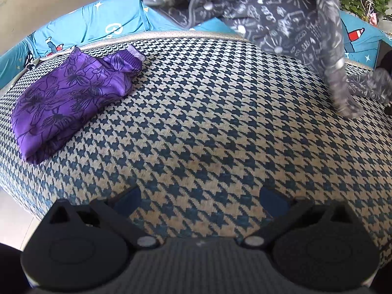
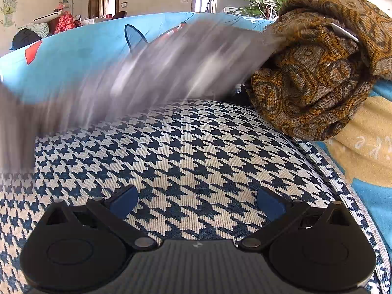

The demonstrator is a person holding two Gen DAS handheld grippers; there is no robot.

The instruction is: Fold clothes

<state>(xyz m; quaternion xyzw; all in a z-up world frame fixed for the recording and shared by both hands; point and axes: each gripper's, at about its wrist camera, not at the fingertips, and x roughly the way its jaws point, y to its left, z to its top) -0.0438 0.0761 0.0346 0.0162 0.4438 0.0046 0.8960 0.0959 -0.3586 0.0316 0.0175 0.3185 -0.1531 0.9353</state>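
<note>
Both sets of jaws stand wide apart and hold nothing: the left gripper and the right gripper hover over bare houndstooth cushion, probably readied for the next garment. Ahead and to the right of the left jaws, a grey printed garment hangs blurred above the cushion's far edge, its long axis running roughly top to bottom, a sleeve-like end trailing down to the cushion; what holds it is not visible. In the right view it is a grey smear ahead and to the left. Far left of the left jaws lies a folded purple garment, apparently finished and set aside. Ahead-right of the right jaws sits a brown bundle.
</note>
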